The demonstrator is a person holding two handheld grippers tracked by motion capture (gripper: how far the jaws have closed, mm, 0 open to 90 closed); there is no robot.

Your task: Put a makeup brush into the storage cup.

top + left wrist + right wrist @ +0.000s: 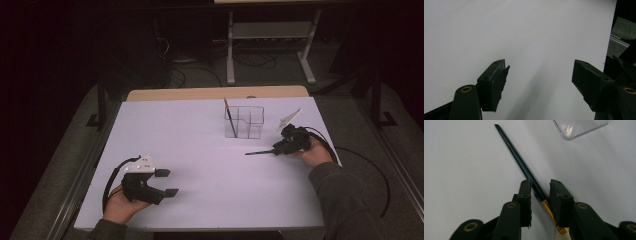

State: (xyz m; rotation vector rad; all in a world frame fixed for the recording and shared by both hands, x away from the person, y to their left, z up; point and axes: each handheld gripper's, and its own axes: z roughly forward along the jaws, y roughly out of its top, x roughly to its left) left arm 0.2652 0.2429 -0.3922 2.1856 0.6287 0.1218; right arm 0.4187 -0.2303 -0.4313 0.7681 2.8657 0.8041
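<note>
A dark pencil [257,152] with a gold band lies flat on the white table [200,165], pointing left. My right gripper [276,149] is low over its right end. In the right gripper view the pencil [519,160] runs between the two jaws of that gripper [540,192]; they stand close on either side with thin gaps still showing, so it is open. A clear compartment box [245,122] stands just behind, with another pencil [228,116] leaning upright in it. My left gripper [167,182] rests at the front left, open and empty, over bare table [540,82].
The clear box's corner [579,127] shows just beyond the pencil's far side. A wooden strip [215,93] runs along the table's back edge. Cables [370,170] trail off the right edge. Dark floor and a metal stand [270,45] lie behind the table.
</note>
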